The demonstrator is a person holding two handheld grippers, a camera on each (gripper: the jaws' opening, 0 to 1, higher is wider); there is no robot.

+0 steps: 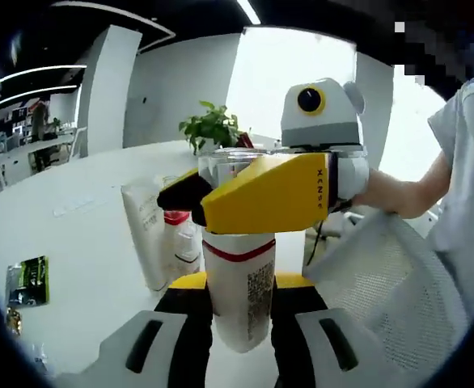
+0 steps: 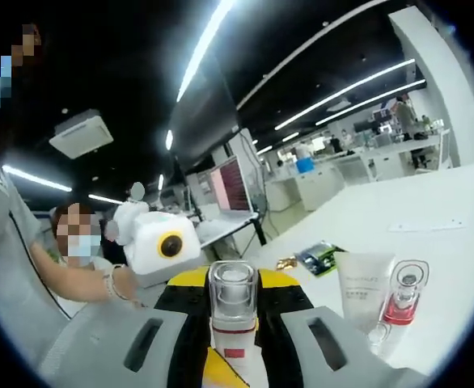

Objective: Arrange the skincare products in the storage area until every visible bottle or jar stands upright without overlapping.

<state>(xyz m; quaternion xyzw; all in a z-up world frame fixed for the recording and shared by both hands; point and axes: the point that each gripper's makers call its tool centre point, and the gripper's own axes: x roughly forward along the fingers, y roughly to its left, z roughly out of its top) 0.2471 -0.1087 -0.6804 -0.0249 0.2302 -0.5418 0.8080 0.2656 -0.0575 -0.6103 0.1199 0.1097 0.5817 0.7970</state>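
Held upright above the white table [image 1: 83,234], a white bottle [image 1: 239,295] with a red band sits clamped between the left gripper [image 1: 241,335] jaws, while the right gripper [image 1: 190,194] grasps its clear cap [image 2: 233,293] from the side. A white tube [image 2: 362,293] and a red-filled bottle [image 2: 404,301] stand beside it.

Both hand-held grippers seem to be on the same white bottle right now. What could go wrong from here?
1. The white bottle is held low by the left hand-held gripper and near its clear cap by the right hand-held gripper; opposing pulls could twist it loose or pop the cap.
2. The white tube and the red-capped bottle stand close behind; setting down carelessly could topple them.
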